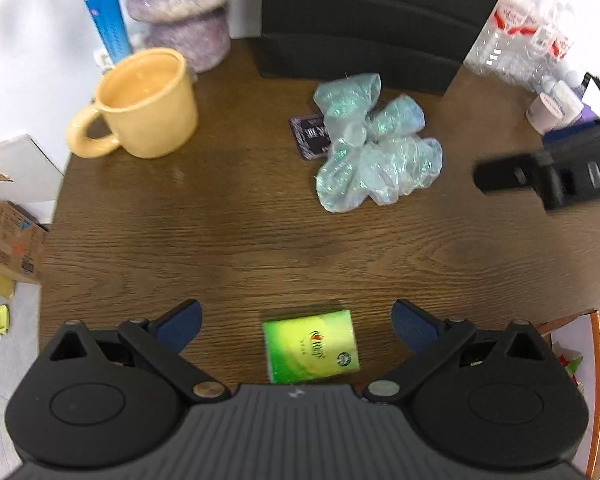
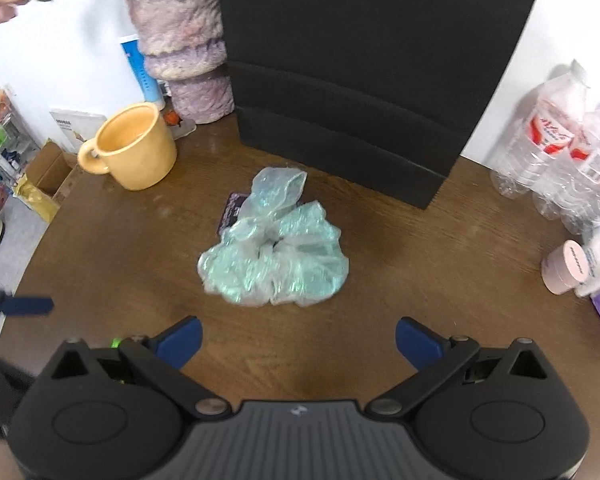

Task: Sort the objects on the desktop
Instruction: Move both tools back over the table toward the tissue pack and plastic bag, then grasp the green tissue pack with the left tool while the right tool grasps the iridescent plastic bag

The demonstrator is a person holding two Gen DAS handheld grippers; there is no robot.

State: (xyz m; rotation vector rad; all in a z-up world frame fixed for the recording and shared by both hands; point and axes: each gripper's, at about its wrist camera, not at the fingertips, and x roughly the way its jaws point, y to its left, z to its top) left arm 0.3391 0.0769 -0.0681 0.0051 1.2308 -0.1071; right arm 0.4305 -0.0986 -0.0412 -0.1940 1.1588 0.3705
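Yellow mug (image 1: pixel 140 104), one; green packet (image 1: pixel 311 345), one.

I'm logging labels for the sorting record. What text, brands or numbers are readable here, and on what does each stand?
Nothing reads cleanly.
Green tissue packet: red brand logo and round white emblem, blurred.
Dark card under the teal scrunchie: pale characters, blurred.
Blue and white tube box: lettering too blurred.
Water bottles: red labels, white script unreadable.
Pink jar: lid lettering too small.
Right gripper body: raised letters, maybe "DA", cut off.
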